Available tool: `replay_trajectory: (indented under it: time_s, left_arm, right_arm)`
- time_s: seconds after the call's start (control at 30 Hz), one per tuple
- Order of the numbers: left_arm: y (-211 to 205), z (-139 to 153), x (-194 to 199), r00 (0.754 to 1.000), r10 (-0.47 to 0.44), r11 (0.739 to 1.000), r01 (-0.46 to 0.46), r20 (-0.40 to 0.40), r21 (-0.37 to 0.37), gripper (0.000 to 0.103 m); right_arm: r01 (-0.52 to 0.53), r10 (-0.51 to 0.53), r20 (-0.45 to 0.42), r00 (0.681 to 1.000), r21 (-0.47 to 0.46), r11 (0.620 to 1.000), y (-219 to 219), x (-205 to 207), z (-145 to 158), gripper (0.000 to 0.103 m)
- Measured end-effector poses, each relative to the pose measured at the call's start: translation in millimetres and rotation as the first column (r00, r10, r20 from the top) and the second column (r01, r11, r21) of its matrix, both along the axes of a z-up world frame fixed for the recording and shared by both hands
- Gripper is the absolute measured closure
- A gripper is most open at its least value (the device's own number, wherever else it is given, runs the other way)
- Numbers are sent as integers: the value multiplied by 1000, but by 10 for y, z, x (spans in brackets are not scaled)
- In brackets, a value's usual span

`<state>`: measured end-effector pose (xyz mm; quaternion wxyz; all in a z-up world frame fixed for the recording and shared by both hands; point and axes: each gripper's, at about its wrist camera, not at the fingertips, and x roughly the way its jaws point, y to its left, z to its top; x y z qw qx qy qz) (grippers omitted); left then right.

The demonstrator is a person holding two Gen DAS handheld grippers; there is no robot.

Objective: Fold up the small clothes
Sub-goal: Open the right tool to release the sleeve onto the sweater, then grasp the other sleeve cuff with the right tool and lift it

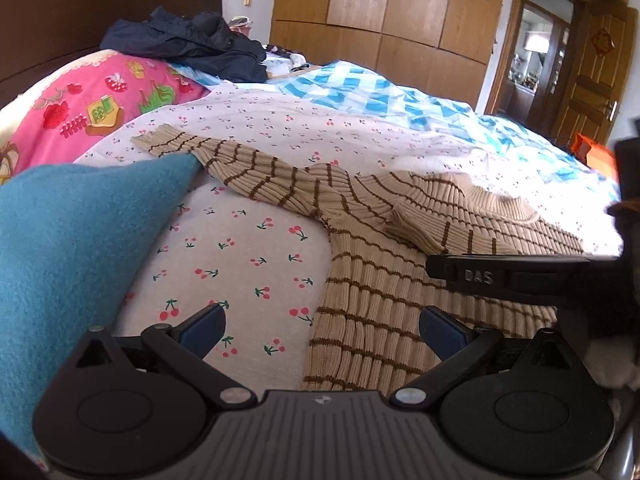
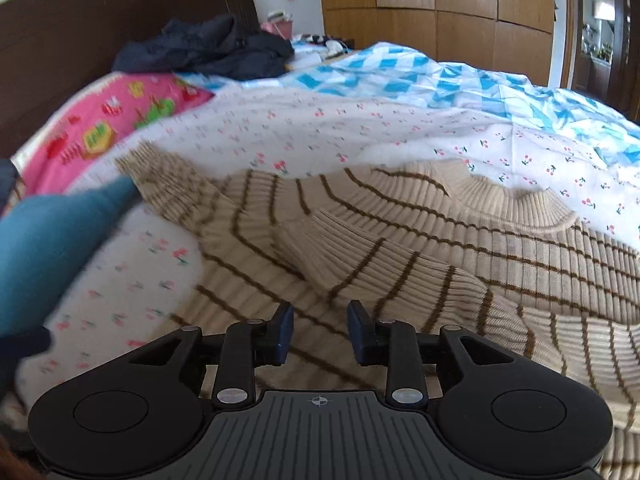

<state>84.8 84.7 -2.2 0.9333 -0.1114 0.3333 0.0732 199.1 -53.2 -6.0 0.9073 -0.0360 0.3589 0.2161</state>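
A beige ribbed sweater with thin brown stripes (image 1: 360, 216) lies flat on the cherry-print bed sheet (image 1: 256, 248). One sleeve is folded across its chest (image 2: 360, 256); the other sleeve (image 1: 224, 156) stretches away to the far left. My left gripper (image 1: 322, 326) is open and empty, low over the sweater's left edge and the sheet. My right gripper (image 2: 320, 330) is open with a narrower gap, empty, just above the sweater body near the folded sleeve. Its black finger also shows in the left wrist view (image 1: 500, 276).
A teal cloth (image 1: 72, 248) lies at the left, over the far sleeve's end. A pink printed blanket (image 1: 92, 108), a dark jacket (image 1: 192, 44) and a blue-white checked quilt (image 1: 380, 96) lie further back. Wooden wardrobes (image 1: 384, 12) and a door (image 1: 592, 76) stand behind.
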Motion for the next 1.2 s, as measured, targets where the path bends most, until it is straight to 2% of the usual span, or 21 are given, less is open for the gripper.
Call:
replay_trajectory:
  time_s: [0.13, 0.3, 0.6, 0.83, 0.9, 1.0, 1.03, 1.2]
  left_arm:
    - [48, 13, -31, 1000, 19, 1000, -18, 10, -19, 0]
    - [103, 43, -79, 999, 37, 999, -36, 25, -34, 0]
    - [188, 70, -87, 998, 61, 997, -60, 27, -49, 0]
    - [395, 344, 44, 983, 134, 991, -130, 128, -36, 0]
    - [514, 387, 132, 971, 201, 979, -195, 129, -58, 0]
    - [676, 267, 192, 955, 279, 951, -261, 96, -164, 0]
    - [685, 201, 192, 953, 291, 946, -273, 87, -176, 0]
    - [627, 37, 210, 960, 264, 962, -254, 99, -100, 0]
  right_arm:
    - [20, -25, -83, 996, -63, 998, 12, 9, -118, 73]
    - [30, -33, -49, 998, -60, 998, 32, -77, 49, 73]
    - [-3, 3, 5, 1000, -117, 993, 163, -21, 353, 73]
    - [-87, 91, 29, 995, -104, 991, 525, 152, 590, 74]
    - [-114, 117, 31, 993, -93, 989, 663, 241, 667, 74]
    - [-155, 160, 49, 986, -105, 982, 859, 392, 808, 74]
    - [-169, 176, 58, 983, -117, 979, 919, 443, 851, 74]
    - [-244, 253, 38, 967, -157, 957, 1292, 737, 914, 74]
